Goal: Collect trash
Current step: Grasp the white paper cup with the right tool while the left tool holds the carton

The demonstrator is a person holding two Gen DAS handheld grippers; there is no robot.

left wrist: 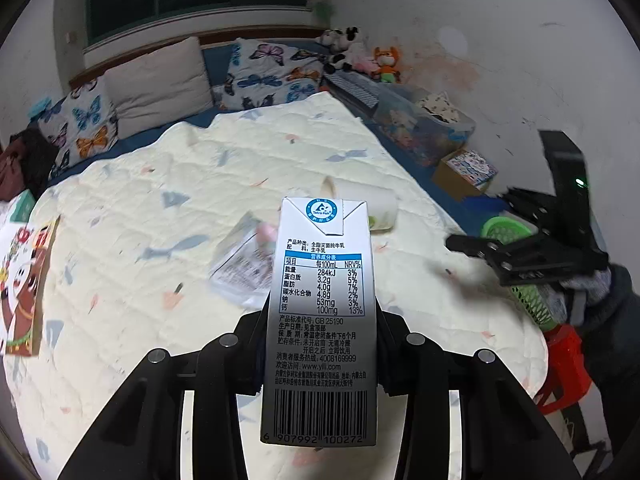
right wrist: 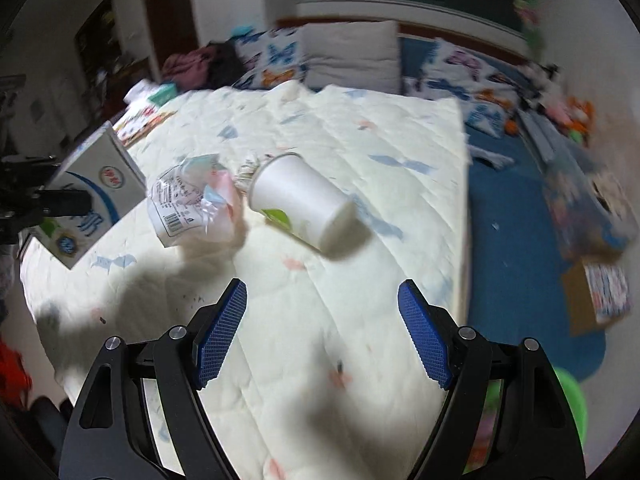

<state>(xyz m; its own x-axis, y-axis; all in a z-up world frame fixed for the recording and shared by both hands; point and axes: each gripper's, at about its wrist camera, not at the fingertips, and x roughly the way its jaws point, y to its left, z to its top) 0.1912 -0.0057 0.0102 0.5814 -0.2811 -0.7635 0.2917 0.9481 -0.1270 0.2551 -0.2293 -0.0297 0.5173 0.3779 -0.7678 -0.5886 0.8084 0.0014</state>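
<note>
My left gripper (left wrist: 322, 320) is shut on a white and blue milk carton (left wrist: 320, 320), held upright above the cream quilt; the carton (right wrist: 94, 196) also shows at the left of the right wrist view. A white paper cup (right wrist: 300, 200) lies on its side on the quilt, and it shows behind the carton as a cup (left wrist: 368, 200) in the left wrist view. Beside it rests a crumpled plastic wrapper (right wrist: 192, 204), seen blurred as a wrapper (left wrist: 244, 264) left of the carton. My right gripper (right wrist: 322, 332) hovers open over the quilt, short of the cup, nothing between its blue pads.
A green basket (left wrist: 520, 268) sits at the bed's right edge, partly behind the right gripper (left wrist: 520, 256) and a gloved hand. A red stool (left wrist: 568, 368) stands below it. Pillows (left wrist: 160, 84) line the headboard. A picture book (left wrist: 24, 288) lies at the left. Boxes (right wrist: 600, 296) rest on blue sheet.
</note>
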